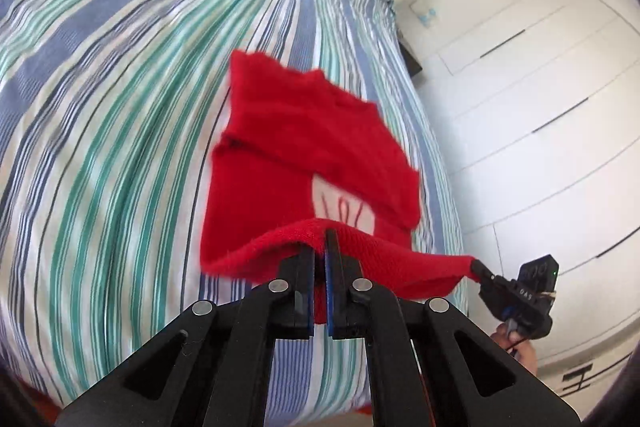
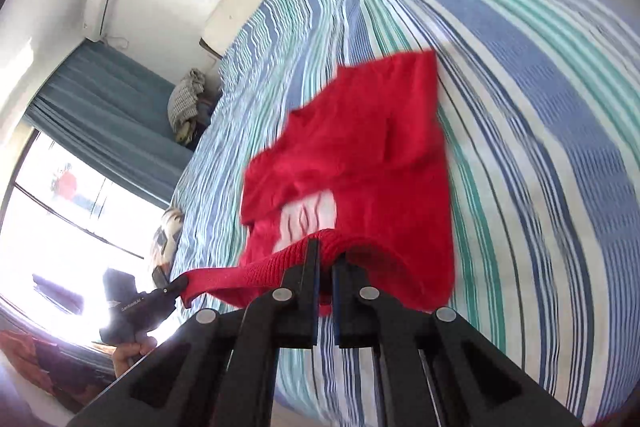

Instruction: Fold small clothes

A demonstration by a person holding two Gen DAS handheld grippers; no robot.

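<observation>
Left hand-held gripper (image 1: 320, 247) pinches the red top's (image 1: 304, 147) knit edge. Right hand-held gripper (image 2: 326, 259) pinches it too. It hangs over the striped bed (image 1: 120, 107).

Soft red knitted garment (image 1: 304, 147) with ribbed hem; smooth striped cotton-like bedsheet (image 1: 120, 107); matt black plastic left gripper (image 1: 320, 247) with shiny metal rivets (image 1: 279, 285).

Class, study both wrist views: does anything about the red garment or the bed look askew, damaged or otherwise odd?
No damage or spill shows. The red knitted garment is simply askew: it hangs crumpled from its ribbed hem, which the left tongs and right tongs pinch, above the striped bed sheet. Its white label faces outward.
</observation>
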